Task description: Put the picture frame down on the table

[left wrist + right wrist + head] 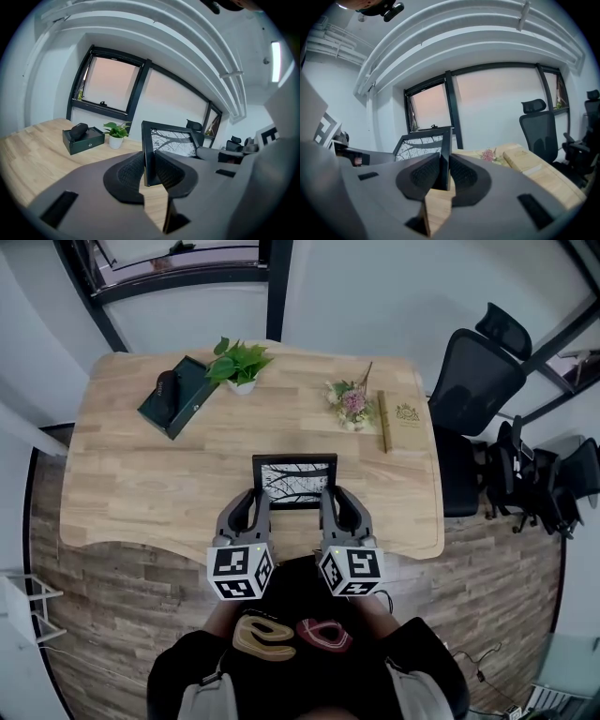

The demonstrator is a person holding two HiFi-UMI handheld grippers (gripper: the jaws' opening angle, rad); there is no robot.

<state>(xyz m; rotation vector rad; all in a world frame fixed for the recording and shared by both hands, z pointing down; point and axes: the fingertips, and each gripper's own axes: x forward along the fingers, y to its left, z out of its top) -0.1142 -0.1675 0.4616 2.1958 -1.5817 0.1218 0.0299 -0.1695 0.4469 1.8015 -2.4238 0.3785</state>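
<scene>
Both grippers are on the picture frame (294, 482). My left gripper (255, 509) has its jaws pinched on the frame's left side bar, my right gripper (334, 508) on the right side bar. The left gripper view shows both pads of that gripper (149, 169) pressed on the black edge of the frame (174, 141). It's the same in the right gripper view, with the gripper (444, 176) narrow and clamped on the frame (423, 143).

The frame is upright over the near middle of the wooden table (131, 488), tree-branch print facing me. I can't tell if its bottom edge touches the wood. From the frame, a potted plant (238, 365) is at 11 o'clock, a dark green box (180, 396) at 10, a dried flower bunch (352, 405) at 1, and an office chair (473, 381) at 2, off the table.
</scene>
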